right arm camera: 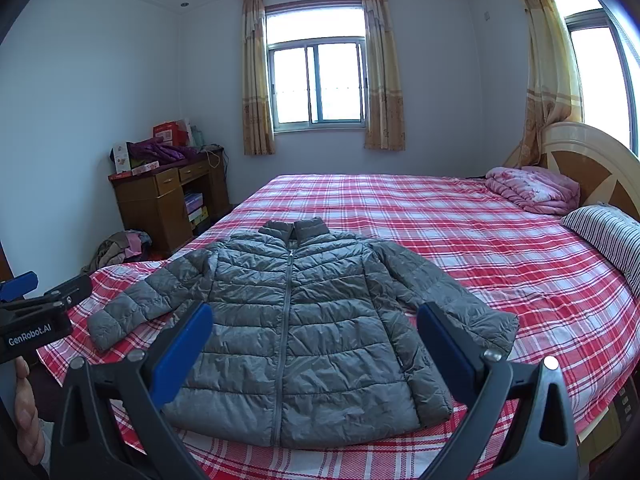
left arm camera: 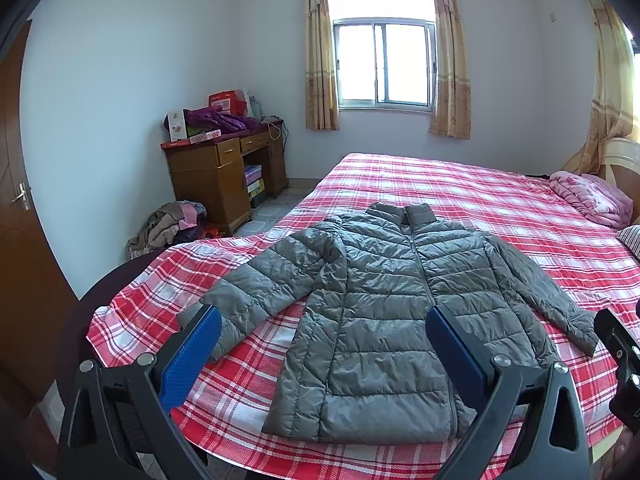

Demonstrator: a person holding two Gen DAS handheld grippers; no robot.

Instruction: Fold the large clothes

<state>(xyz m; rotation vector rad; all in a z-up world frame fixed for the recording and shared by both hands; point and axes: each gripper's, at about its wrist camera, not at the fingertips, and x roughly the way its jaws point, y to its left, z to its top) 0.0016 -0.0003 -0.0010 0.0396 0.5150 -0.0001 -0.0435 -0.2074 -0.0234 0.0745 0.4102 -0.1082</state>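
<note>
A grey quilted puffer jacket [left arm camera: 384,312] lies flat and zipped, front up, on the red plaid bed [left arm camera: 480,200], collar away from me, both sleeves spread outward. It also shows in the right wrist view [right arm camera: 296,332]. My left gripper [left arm camera: 324,320] is open and empty, held above the jacket's lower left part. My right gripper [right arm camera: 314,320] is open and empty, held above the jacket's hem. The left gripper also shows at the left edge of the right wrist view [right arm camera: 24,304]; the right gripper's body shows at the right edge of the left wrist view [left arm camera: 618,344].
A folded pink quilt [right arm camera: 532,188] and a striped pillow [right arm camera: 612,236] lie by the headboard [right arm camera: 592,160] at the right. A wooden desk [left arm camera: 224,172] with clutter stands by the far wall. A clothes pile [left arm camera: 172,228] sits on the floor.
</note>
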